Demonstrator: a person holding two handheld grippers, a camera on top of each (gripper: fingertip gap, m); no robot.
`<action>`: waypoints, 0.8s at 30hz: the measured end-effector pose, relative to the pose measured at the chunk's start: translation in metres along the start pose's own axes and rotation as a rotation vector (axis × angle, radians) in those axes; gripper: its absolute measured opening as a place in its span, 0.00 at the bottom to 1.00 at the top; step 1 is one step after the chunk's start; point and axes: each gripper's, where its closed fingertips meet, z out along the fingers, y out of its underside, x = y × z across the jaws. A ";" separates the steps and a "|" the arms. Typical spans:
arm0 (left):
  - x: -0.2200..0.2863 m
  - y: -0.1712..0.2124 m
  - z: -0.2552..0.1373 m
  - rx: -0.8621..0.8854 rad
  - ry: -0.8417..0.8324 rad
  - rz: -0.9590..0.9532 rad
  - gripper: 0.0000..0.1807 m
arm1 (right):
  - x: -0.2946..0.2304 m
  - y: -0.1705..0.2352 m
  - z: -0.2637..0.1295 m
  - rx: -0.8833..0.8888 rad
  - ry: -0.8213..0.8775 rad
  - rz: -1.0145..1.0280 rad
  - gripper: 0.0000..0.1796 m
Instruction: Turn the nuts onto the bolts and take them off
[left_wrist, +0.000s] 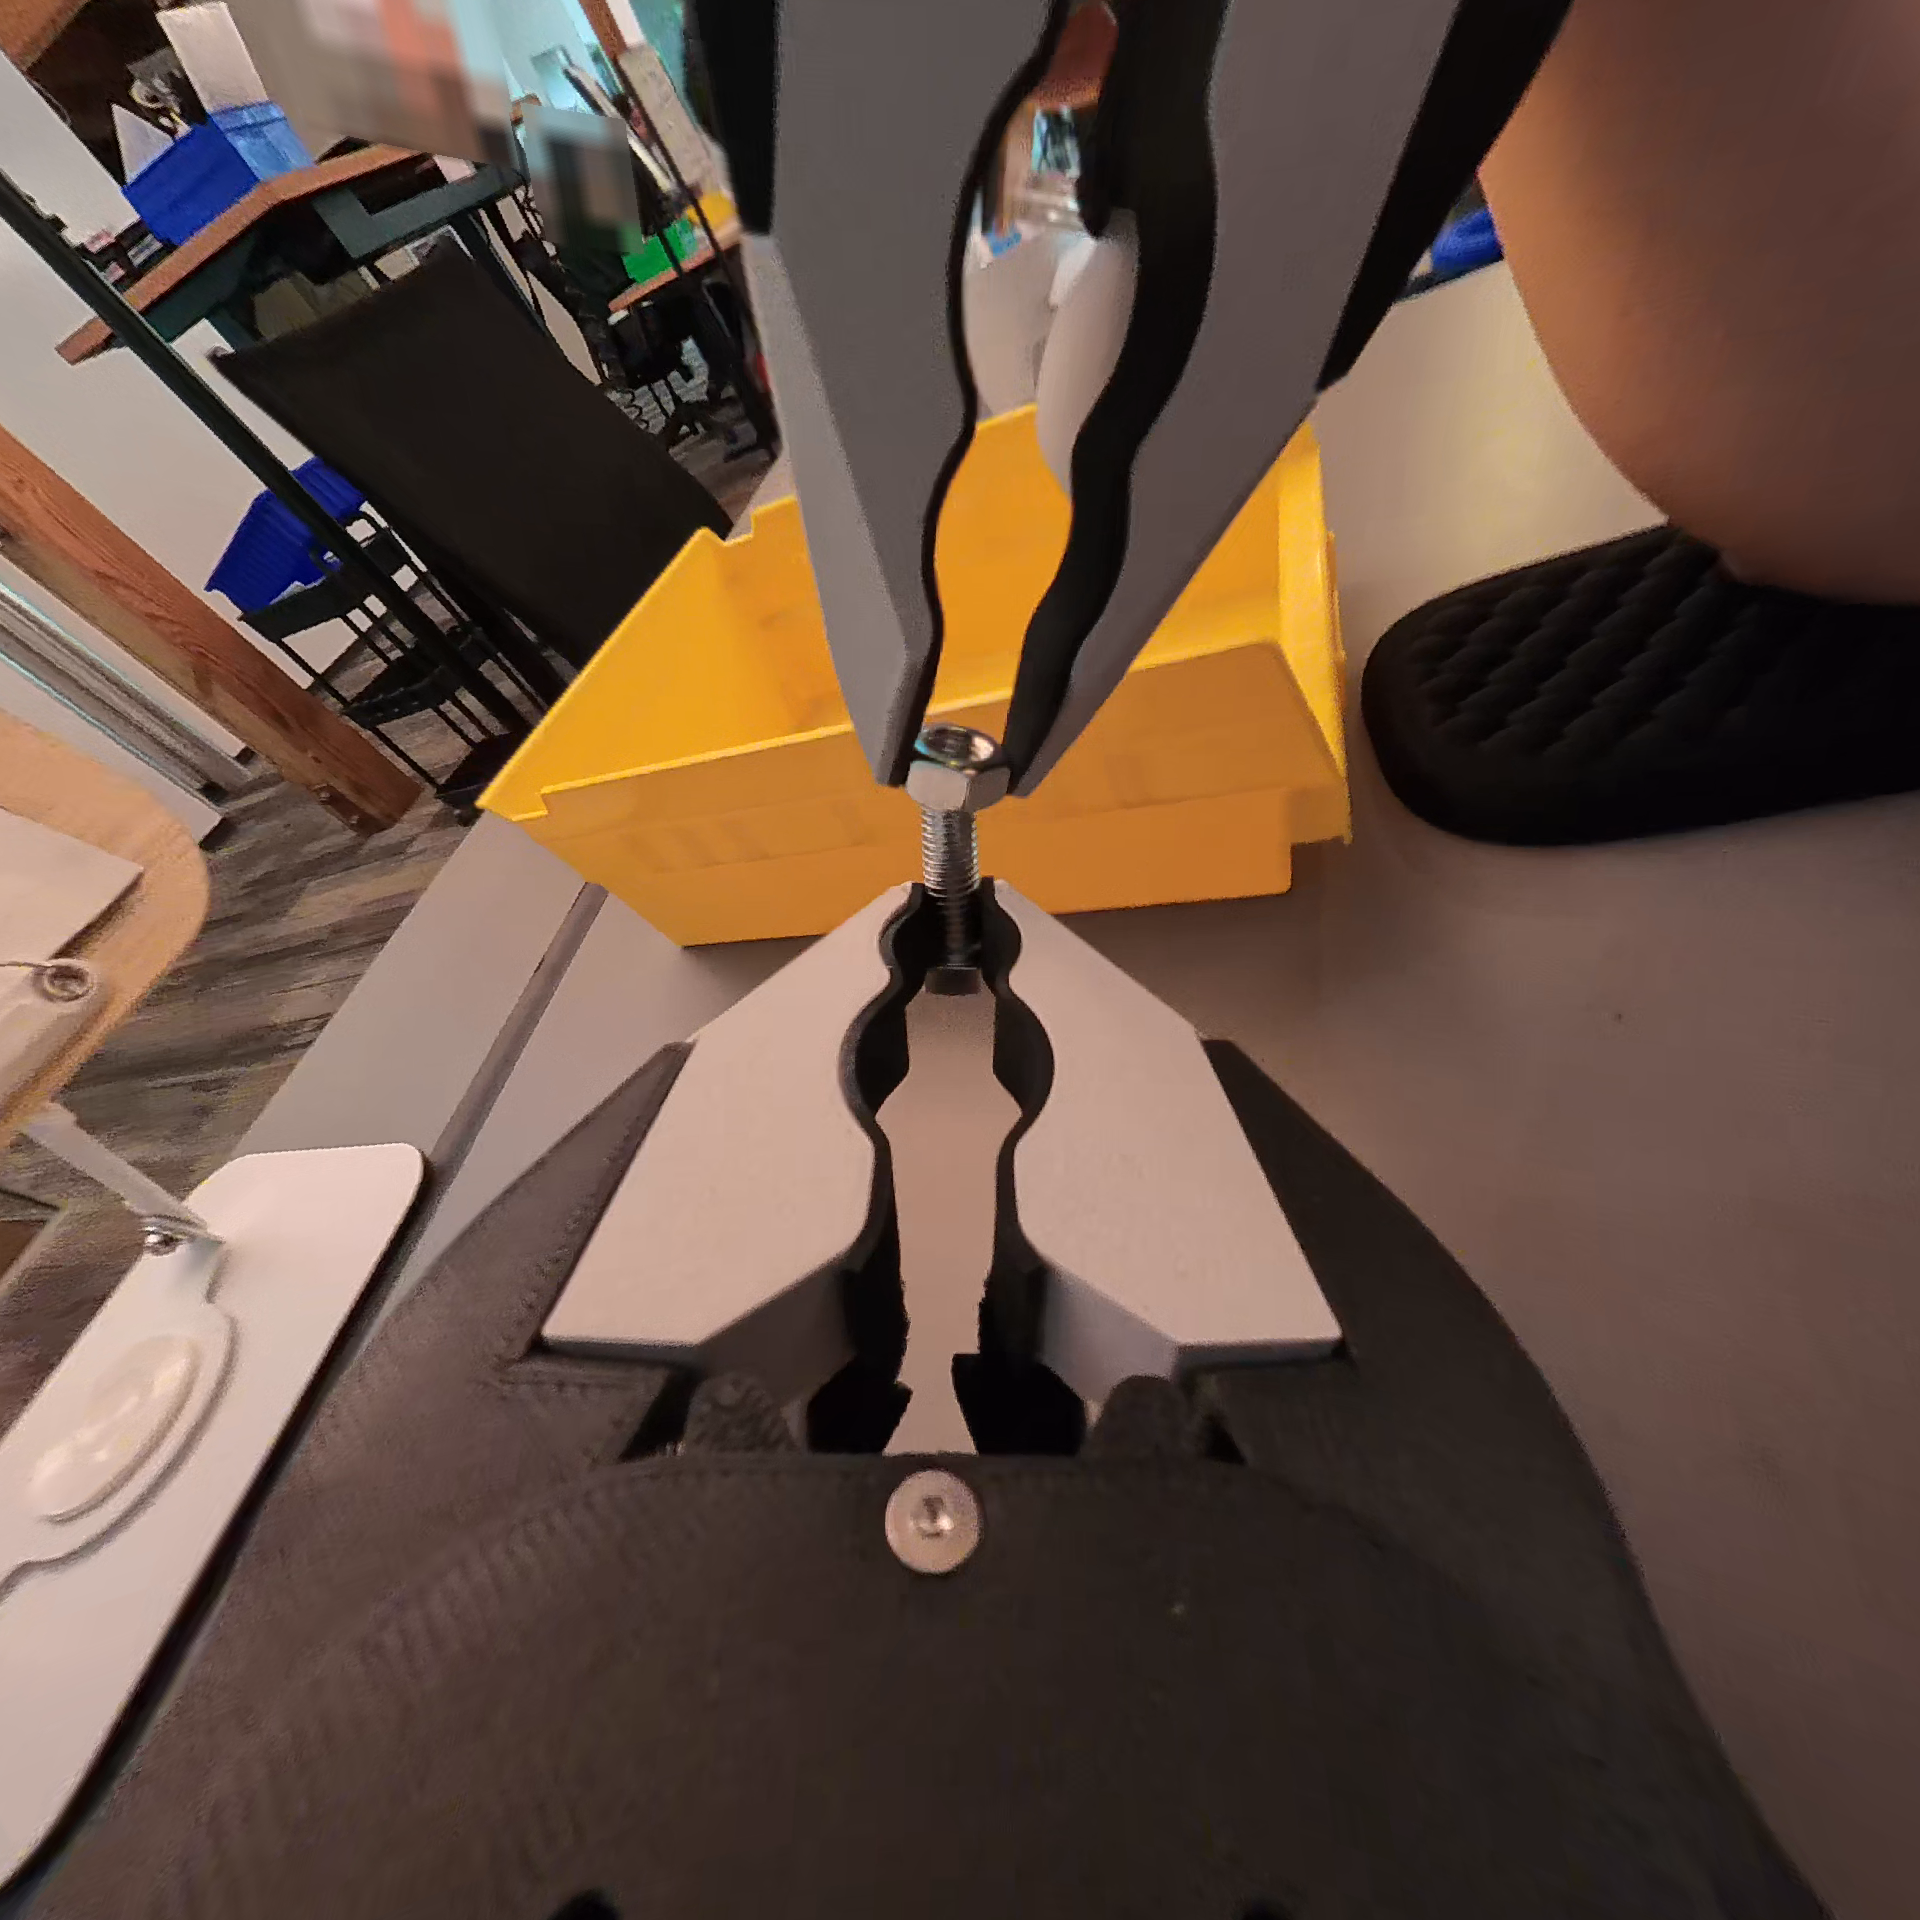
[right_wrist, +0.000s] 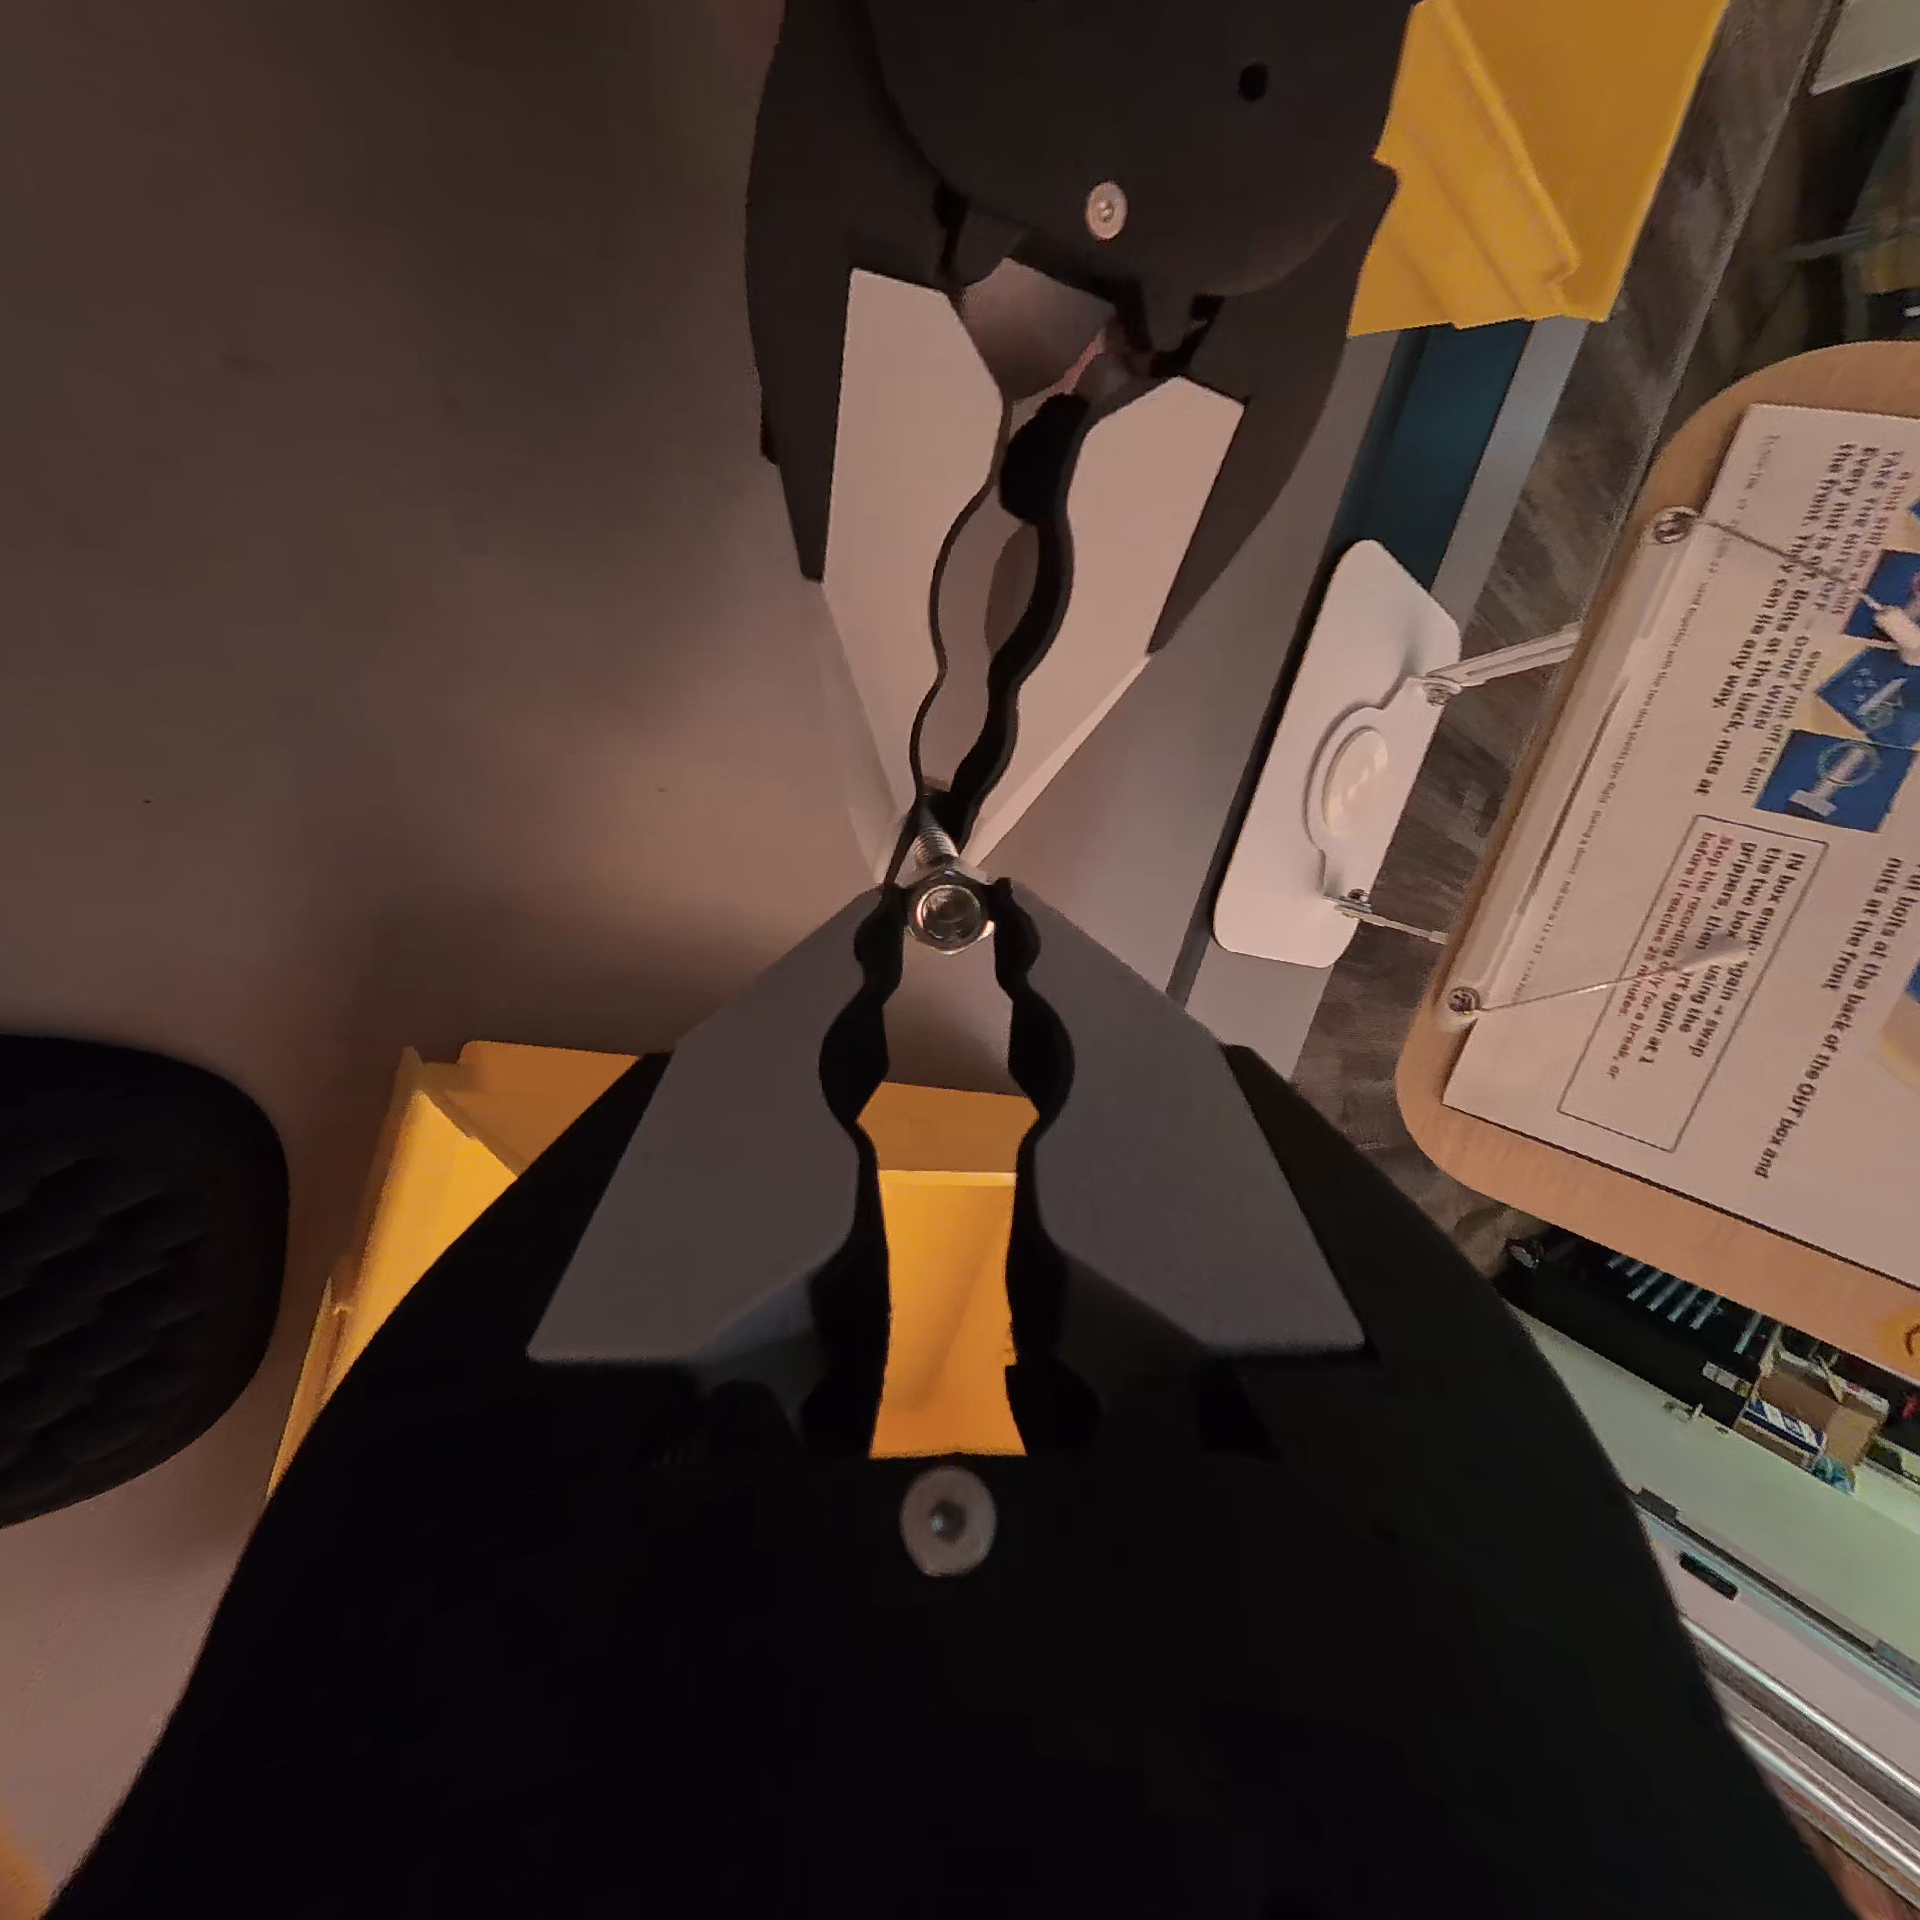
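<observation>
My left gripper (left_wrist: 951, 909) is shut on a silver bolt (left_wrist: 949, 868), gripping it near its head, with the threaded shaft sticking out past the fingertips. A silver hex nut (left_wrist: 956, 771) sits on the shaft's far end. My right gripper (left_wrist: 958, 781) comes down from above and is shut on that nut. In the right wrist view my right gripper (right_wrist: 943, 906) holds the nut (right_wrist: 943, 920) end-on. Beyond it, the bolt (right_wrist: 928, 850) runs into the left gripper (right_wrist: 925, 826). Both are held above the grey table (left_wrist: 1455, 1091).
A yellow bin (left_wrist: 727, 727) stands on the table just behind the bolt. Yellow bin walls show below (right_wrist: 935, 1247) and at top right (right_wrist: 1507, 156). A black padded rest (left_wrist: 1610, 675) and a person's arm (left_wrist: 1714, 260) are on the right. A white stand base (left_wrist: 208, 1351) and a printed sheet on a wooden board (right_wrist: 1714, 831) are on the left. The grippers are tip to tip, or close to it. The black padded rest (left_wrist: 1610, 675) is about 20 cm from both grippers' fingertips.
</observation>
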 end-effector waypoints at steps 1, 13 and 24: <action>-0.001 -0.002 -0.001 0.017 0.003 -0.025 0.04 | 0.002 -0.001 -0.002 0.012 0.010 0.011 0.09; -0.008 -0.008 -0.012 0.041 -0.015 -0.047 0.04 | 0.009 -0.010 -0.008 0.247 -0.013 0.047 0.09; -0.021 0.003 -0.015 0.016 -0.134 0.081 0.04 | 0.017 -0.017 0.004 0.252 0.012 0.035 0.09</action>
